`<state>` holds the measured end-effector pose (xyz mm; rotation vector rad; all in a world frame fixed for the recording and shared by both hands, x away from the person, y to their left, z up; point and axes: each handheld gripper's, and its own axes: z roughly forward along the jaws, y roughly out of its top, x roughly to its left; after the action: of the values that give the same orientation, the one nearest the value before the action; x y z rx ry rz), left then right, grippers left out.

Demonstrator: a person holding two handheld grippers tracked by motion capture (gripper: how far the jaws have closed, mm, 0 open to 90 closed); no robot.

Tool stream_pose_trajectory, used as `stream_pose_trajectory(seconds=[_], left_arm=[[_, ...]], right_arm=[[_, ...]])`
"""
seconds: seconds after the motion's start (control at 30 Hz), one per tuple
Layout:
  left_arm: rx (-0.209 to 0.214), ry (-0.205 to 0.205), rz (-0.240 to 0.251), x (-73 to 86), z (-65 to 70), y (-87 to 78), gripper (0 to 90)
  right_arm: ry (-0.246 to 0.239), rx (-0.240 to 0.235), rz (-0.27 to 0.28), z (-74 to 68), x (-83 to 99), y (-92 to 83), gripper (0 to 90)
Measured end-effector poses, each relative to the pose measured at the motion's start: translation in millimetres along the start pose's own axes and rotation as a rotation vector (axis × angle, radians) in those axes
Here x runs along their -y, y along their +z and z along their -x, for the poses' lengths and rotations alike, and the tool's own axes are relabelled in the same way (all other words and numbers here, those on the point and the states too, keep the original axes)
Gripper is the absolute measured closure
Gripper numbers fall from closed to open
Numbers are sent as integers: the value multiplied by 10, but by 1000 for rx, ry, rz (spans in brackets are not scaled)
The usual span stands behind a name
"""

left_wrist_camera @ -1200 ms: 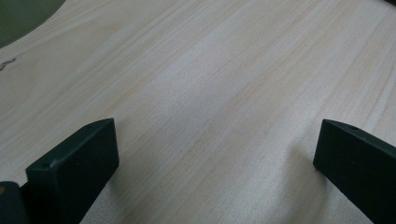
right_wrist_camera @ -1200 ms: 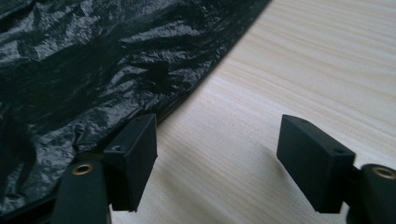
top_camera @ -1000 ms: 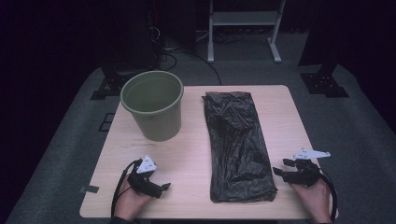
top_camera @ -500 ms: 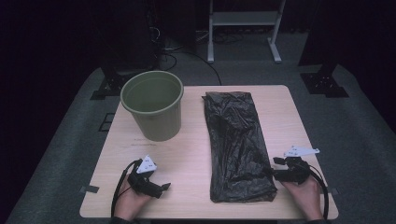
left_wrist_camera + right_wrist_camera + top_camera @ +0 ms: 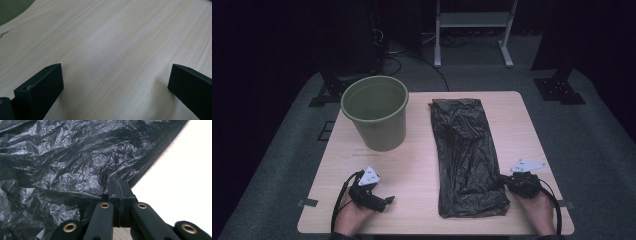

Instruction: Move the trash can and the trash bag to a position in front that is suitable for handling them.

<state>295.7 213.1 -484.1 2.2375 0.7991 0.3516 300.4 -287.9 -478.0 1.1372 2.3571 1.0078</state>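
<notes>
While the right gripper (image 5: 504, 181) has just been closing, its jaws now stand pressed together at the near right edge of the black plastic bag (image 5: 467, 155). In the right gripper view the bag (image 5: 75, 165) lies around the jaw tips, but I cannot tell surely if film is pinched between them. The bag lies flat on the table (image 5: 422, 165), to the right of the green bucket (image 5: 375, 118), well apart from it. The left gripper (image 5: 388, 201) rests on the table on the near side of the bucket, its jaws wide apart with only bare wood between them. I think the risk is a thin grip: if only the edge fold is caught, the slippery film may slide out when lifted.
</notes>
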Motion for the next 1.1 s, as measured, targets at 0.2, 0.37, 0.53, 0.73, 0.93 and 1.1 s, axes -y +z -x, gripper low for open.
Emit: stream_pose_trajectory(seconds=[0.2, 0.37, 0.53, 0.73, 0.93, 1.1], left_arm=[[0, 0, 0, 0, 0, 0, 0], [0, 0, 0, 0, 0, 0, 0], [0, 0, 0, 0, 0, 0, 0], [0, 0, 0, 0, 0, 0, 0], [0, 0, 0, 0, 0, 0, 0], [0, 0, 0, 0, 0, 0, 0]], right_arm=[[6, 18, -6, 28, 6, -18, 900], [50, 62, -4, 156, 57, -122, 900], [71, 84, -5, 225, 101, -188, 900], [94, 124, -30, 317, 186, -267, 900], [114, 174, -50, 412, 276, -356, 900], [134, 177, -23, 431, 286, -417, 795]])
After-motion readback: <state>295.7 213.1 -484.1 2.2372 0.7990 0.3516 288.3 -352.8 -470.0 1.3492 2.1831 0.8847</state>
